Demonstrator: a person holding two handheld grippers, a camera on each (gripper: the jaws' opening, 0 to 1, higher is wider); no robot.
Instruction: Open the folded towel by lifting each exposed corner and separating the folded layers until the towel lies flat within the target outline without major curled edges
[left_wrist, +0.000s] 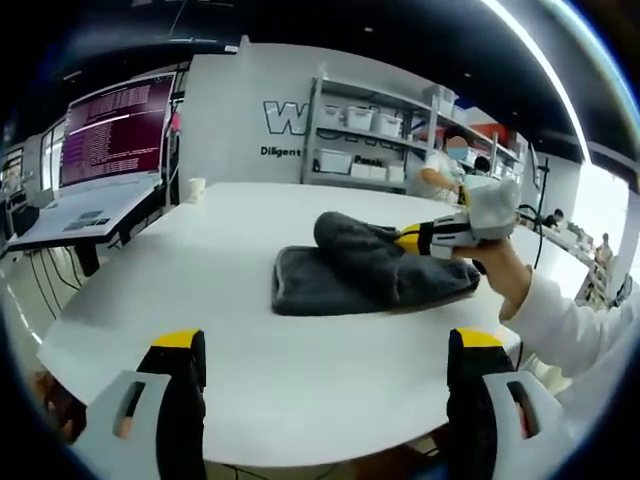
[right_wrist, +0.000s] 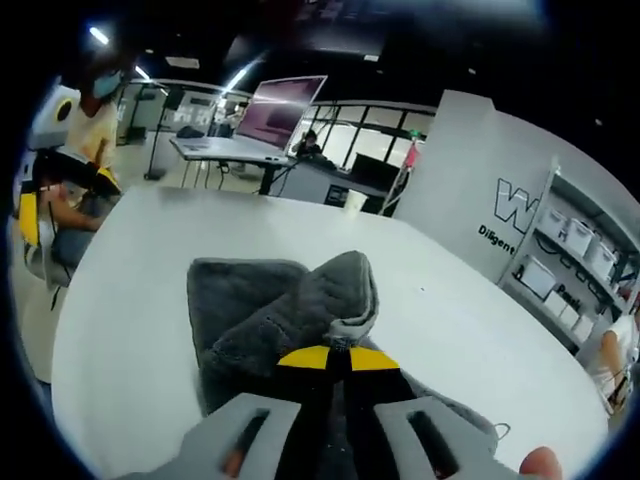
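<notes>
White table, shelving behind

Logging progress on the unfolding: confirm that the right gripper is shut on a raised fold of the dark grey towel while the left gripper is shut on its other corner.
Not quite. The left gripper is open and holds nothing, its jaws apart over the bare white table, as the left gripper view shows. The right gripper is indeed shut on a raised fold of the dark grey towel.

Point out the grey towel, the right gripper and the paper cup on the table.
Grey towel (right_wrist: 240, 290), right gripper view, flat lower layer.
Right gripper (left_wrist: 405, 238), left gripper view, yellow jaw tips at the lifted fold.
Paper cup (left_wrist: 196, 188), left gripper view, its side wall.
</notes>
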